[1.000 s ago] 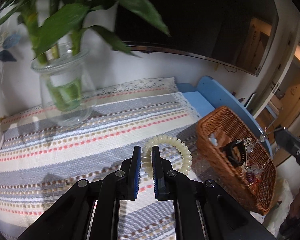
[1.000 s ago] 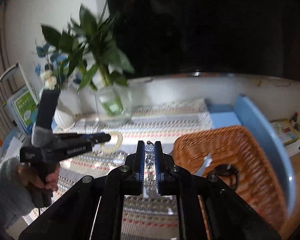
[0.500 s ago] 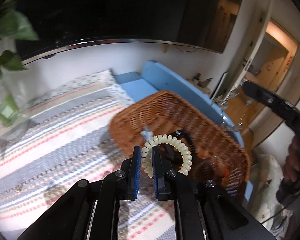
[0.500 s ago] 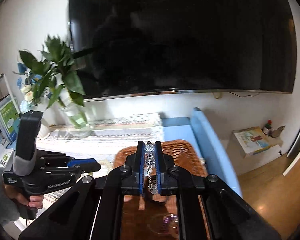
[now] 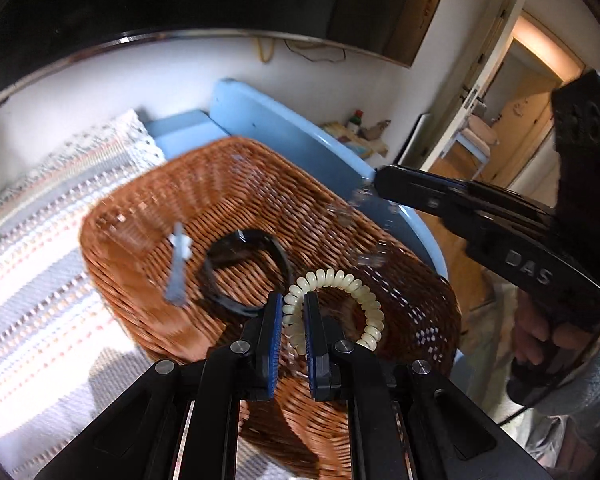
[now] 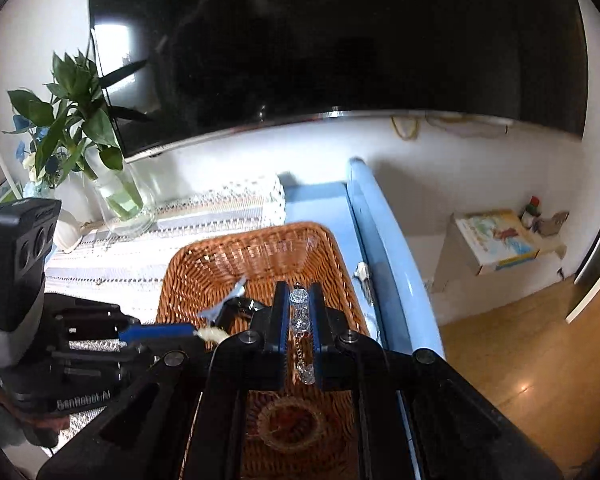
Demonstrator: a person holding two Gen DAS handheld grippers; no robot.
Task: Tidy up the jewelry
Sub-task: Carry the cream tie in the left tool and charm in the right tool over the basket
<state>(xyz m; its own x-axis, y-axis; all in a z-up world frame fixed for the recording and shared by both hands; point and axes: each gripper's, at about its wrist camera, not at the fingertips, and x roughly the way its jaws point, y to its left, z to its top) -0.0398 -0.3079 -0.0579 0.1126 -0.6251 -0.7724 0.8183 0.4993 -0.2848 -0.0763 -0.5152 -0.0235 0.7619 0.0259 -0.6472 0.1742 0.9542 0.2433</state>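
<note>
Pinching the cream coil bracelet [image 5: 336, 300] in my left gripper [image 5: 291, 320], I hold it over the wicker basket [image 5: 148, 216]. My right gripper [image 6: 299, 316] clamps a crystal bead chain [image 6: 300, 320] above that basket, where a black band [image 5: 244, 268] lies.

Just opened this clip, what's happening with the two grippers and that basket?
A person is sorting jewelry into a brown wicker basket that sits on a striped cloth. The left gripper is shut on a cream bead bracelet, held over the basket. The right gripper is shut on a clear crystal chain that dangles above the same basket. Neither piece is released yet. A black band and a small pale blue piece already lie inside.
</note>
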